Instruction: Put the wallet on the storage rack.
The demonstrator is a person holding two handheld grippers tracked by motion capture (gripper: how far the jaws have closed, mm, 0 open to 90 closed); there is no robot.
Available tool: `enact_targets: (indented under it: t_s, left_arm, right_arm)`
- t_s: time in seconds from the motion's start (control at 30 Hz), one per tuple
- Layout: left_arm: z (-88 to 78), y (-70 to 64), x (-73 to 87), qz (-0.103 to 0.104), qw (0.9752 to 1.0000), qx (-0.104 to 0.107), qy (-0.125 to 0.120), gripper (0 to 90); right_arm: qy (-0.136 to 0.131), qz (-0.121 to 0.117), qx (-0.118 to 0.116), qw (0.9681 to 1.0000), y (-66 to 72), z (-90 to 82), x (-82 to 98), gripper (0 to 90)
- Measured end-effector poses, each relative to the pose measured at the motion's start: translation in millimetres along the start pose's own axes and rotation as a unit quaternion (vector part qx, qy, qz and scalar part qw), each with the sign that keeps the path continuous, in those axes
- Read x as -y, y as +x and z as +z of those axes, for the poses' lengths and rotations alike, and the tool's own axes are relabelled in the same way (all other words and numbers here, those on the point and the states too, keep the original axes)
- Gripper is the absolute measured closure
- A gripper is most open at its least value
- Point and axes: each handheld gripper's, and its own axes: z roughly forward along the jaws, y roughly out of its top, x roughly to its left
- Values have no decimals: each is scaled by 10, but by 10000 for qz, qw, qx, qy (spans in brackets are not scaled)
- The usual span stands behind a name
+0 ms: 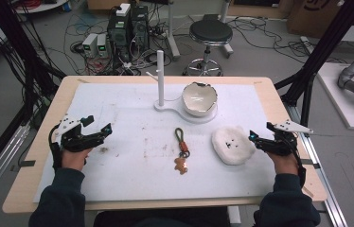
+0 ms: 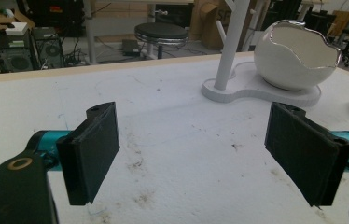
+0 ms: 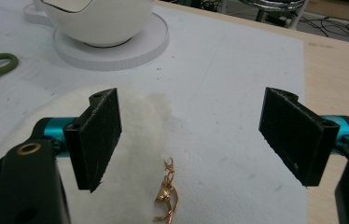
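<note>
From above, I hold a set of fingers in each hand at the near edge of a white-covered worktop (image 1: 118,109). My left fingers (image 1: 100,126) hang over the near left part of the cover, spread apart with nothing between them. My right fingers (image 1: 259,132) sit at the near right, also spread and empty, their tips just beside a fluffy white pad (image 1: 233,145). A few small dark items lie on the pad, too small to make out here. Left of the pad, near the middle, lies a keychain (image 1: 181,150) with a green loop and a brown gingerbread figure. At the far middle stands a white stand (image 1: 160,78) with an upright post, and a white eggshell-shaped bowl (image 1: 199,99) rests on its base.

Looking along my left fingers (image 2: 196,154), the two black pads stand wide apart over bare, stained cover. The post and bowl (image 2: 296,58) are farther off to the right.

Looking along my right fingers (image 3: 193,140), the pads are wide apart. The left pad hovers over the fluffy pad (image 3: 135,140), and a small gold earring (image 3: 165,196) lies at its near right edge. The bowl (image 3: 100,21) is far left.
</note>
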Motion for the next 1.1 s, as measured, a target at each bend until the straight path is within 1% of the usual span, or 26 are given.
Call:
enact_targets:
  t_s: [0.37, 0.5, 0.57, 0.6, 0.63, 0.67, 0.7, 0.73, 0.77, 0.8, 0.87, 0.9, 0.97, 1.0, 1.03, 1.07, 1.1]
  left_arm:
    - [30, -6, 15, -11, 10000, 19, 73, 179]
    - [25, -15, 12, 10, 10000, 43, 62, 182]
    - [26, -19, 12, 15, 10000, 54, 59, 182]
    - [28, -22, 13, 36, 9999, 82, 69, 183]
    - [27, -22, 13, 42, 9999, 79, 74, 183]
    - [27, -22, 13, 42, 9999, 79, 74, 183]
    - [22, -31, 11, 34, 9999, 79, 74, 183]
    - [22, -31, 11, 34, 9999, 79, 74, 183]
    - [18, -30, 12, 61, 9999, 96, 81, 183]
    - [19, -41, 20, 34, 9999, 110, 79, 186]
    - [21, -44, 23, 66, 9998, 132, 119, 186]
    - [21, -44, 23, 66, 9998, 132, 119, 187]
    - [24, -50, 26, 69, 9998, 135, 121, 188]
    - [28, -51, 26, 54, 9998, 143, 124, 189]
    - [28, -51, 26, 54, 9998, 143, 124, 188]
    - [28, -47, 28, 65, 9998, 134, 135, 189]
    - [30, -45, 29, 62, 9998, 139, 143, 189]
  right_arm:
    - [108, 2, -74, 9999, -12, 35, 20, 214]
    - [191, 49, -188, 9996, 17, 54, 24, 213]
    - [235, 31, -219, 9995, 25, 69, 27, 214]
    - [372, -8, -354, 9987, 55, 115, 32, 213]
    - [433, -26, -436, 9981, 75, 143, 35, 214]
    - [433, -26, -436, 9981, 75, 143, 35, 214]
    - [475, -10, -660, 9967, 117, 201, 60, 215]
    - [475, -10, -660, 9967, 117, 201, 60, 215]
    - [551, 23, -805, 9952, 133, 234, 75, 216]
    - [775, 30, -961, 9923, 168, 305, 110, 216]
    - [1026, -51, -1007, 9896, 195, 374, 136, 216]
    - [1122, -68, -994, 9887, 216, 395, 143, 215]
    - [1265, -179, -984, 9869, 238, 428, 157, 212]
    - [1374, -169, -978, 9855, 237, 438, 164, 219]
    - [1374, -169, -978, 9855, 237, 438, 164, 219]
    - [1568, -20, -1021, 9823, 201, 476, 187, 219]
    - [1568, -20, -1021, 9823, 201, 476, 187, 219]
